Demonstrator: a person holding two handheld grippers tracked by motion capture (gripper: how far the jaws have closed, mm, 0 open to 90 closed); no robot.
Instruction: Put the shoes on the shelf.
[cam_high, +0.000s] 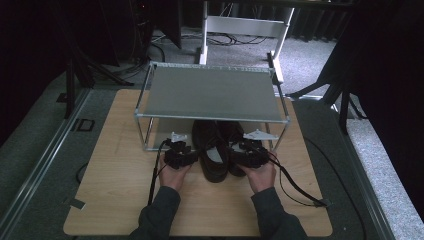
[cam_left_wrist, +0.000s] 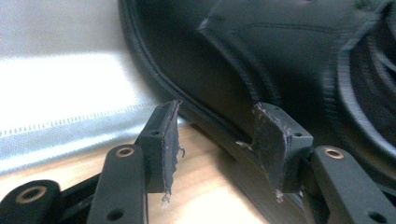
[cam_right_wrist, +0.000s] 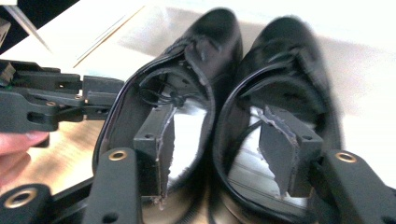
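Shoes (cam_high: 216, 150) sit between both tongs. Left tongs (cam_left_wrist: 217, 140) gape beside one sole; right tongs (cam_right_wrist: 224, 149) gape, straddling both collars. An uneven push could skew the pair against the rack (cam_high: 210, 116).

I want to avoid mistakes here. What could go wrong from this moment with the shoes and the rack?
1. The right gripper is open, a jaw in each shoe; closing may pinch both.
2. The left gripper is open at the sole edge and may slip off.
3. The shoes, partly under the rack, could catch its frame if lifted.

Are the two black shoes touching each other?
Touching. In the right gripper view the left shoe and the right shoe press side by side with no gap showing between them.
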